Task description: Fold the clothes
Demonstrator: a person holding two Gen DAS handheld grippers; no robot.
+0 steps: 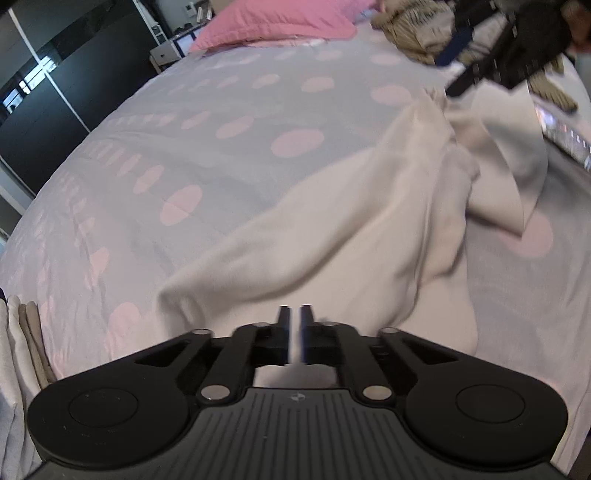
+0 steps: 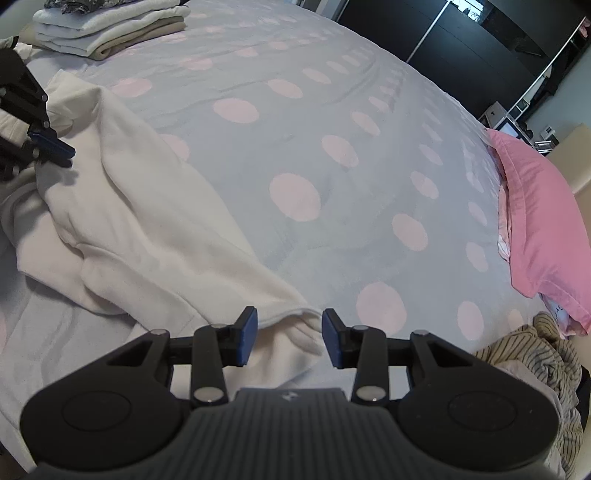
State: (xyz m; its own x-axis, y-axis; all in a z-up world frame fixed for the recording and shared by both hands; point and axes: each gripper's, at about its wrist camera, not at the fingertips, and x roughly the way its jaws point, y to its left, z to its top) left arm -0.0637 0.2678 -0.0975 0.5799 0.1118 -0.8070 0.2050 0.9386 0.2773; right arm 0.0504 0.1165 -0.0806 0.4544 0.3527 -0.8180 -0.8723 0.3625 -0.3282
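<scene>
A cream white garment (image 1: 351,229) lies rumpled across the pale bedspread with pink dots (image 1: 221,110). In the left wrist view my left gripper (image 1: 294,314) rests on the garment's near end. Its fingers are pressed together, with a thin strip of the cloth between them. The right wrist view shows that same gripper (image 2: 61,151) at the far left, on the garment (image 2: 140,221). My right gripper (image 2: 290,332) is open; a folded corner of the cloth lies between its blue pads (image 2: 245,334), which do not press on it. In the left wrist view the right gripper (image 1: 448,74) hovers over the garment's far end.
A stack of folded clothes (image 2: 110,29) sits at one corner of the bed. A pink pillow (image 2: 535,206) lies at the head end, with a heap of striped clothes (image 2: 528,369) beside it. Black wardrobe doors (image 1: 55,92) stand past the bed's edge.
</scene>
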